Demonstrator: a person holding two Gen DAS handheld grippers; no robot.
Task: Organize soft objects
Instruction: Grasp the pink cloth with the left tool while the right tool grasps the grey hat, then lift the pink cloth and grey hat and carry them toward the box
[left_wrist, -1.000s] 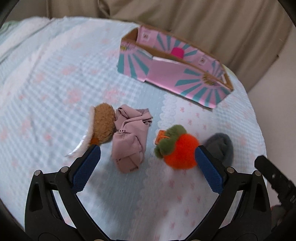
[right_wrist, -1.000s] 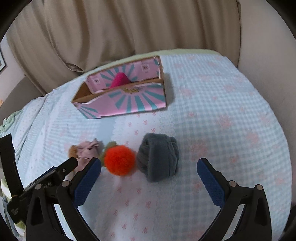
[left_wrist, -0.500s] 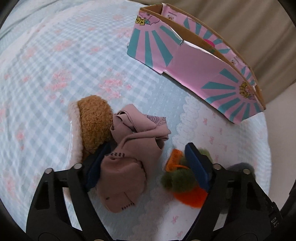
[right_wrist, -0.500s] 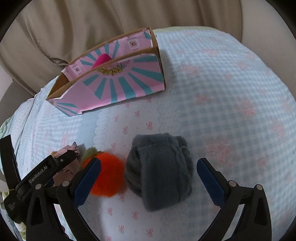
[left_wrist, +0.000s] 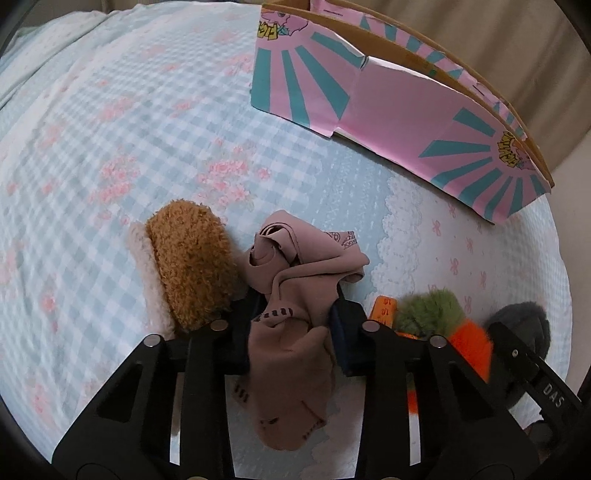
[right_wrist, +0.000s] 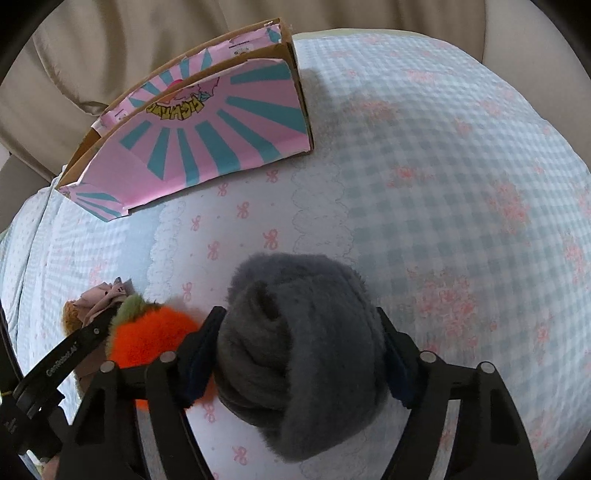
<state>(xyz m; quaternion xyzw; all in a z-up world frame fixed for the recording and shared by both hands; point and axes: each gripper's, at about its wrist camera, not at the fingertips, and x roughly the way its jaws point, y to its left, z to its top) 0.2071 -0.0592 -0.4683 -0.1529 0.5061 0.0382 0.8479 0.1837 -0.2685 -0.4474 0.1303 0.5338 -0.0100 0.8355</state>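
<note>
While both of my tools are down on the bedspread (left_wrist: 155, 122), here's where things stand: my left gripper (left_wrist: 293, 325) has just been closing and now clamps the dusty-pink cloth (left_wrist: 291, 343), which lies crumpled right against the brown fuzzy toy (left_wrist: 192, 266). Over on my other side, my right gripper (right_wrist: 301, 354) has just been closing too, and its pads now press both flanks of the rolled grey plush (right_wrist: 299, 350), so I call that a grip. Nothing is lifted yet, I judge; both pieces rest on the bed. Beside the grey roll sits the orange pom-pom fruit (right_wrist: 155, 336) with its green top, untouched, and the brown toy waits as well. Ahead stands the pink and teal box (right_wrist: 225, 136), open-topped, well apart from the pile, with something pink showing inside. So I reckon we're early: four soft things out here, two now in hand. For writing: yellow cartoon lettering on the box, unreadable to me; an orange tag (left_wrist: 384, 312) printed with something like "10"; "DAS" on the other tool's arm in my left view; and a blurred word ending "Robot.AI", I think, in my right.
</note>
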